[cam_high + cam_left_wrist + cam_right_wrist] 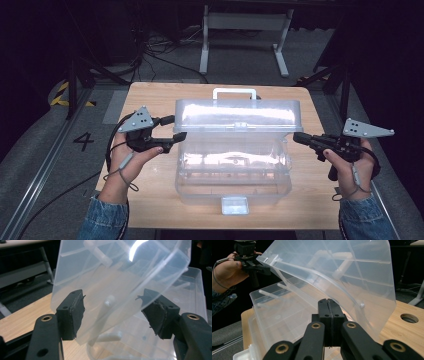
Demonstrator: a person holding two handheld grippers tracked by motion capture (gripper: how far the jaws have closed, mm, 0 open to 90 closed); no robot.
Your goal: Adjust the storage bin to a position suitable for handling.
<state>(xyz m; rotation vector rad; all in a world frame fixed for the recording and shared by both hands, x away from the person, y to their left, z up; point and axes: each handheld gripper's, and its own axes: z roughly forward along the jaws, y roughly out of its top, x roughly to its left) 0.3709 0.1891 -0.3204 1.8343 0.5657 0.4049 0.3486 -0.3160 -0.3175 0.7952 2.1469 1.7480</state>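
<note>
Jaws of our left gripper point(111, 315) gape around the raised lid point(238, 115) edge; right gripper point(328, 305) clenched, empty — clear plastic box point(233, 172) sits mid-table point(150, 97).

Place: a lab or recording studio set up for capturing handling work, not a home or shop.
Bench: a small wooden bench point(150, 100) is standing alone in the middle of the floor, with a round cable hole point(409, 318) showing in its top.
Floor: grey carpet is lying all around, with a painted number 4 point(83, 141) and yellow-black hazard tape point(62, 95) marking it.
Surroundings: black curtains are closing off the sides; dark frame struts point(73, 85) are standing at both edges.
Wiring: loose cables point(160, 47) are trailing over the floor behind.
Furniture: a white metal desk frame point(245, 30) is standing at the back.
</note>
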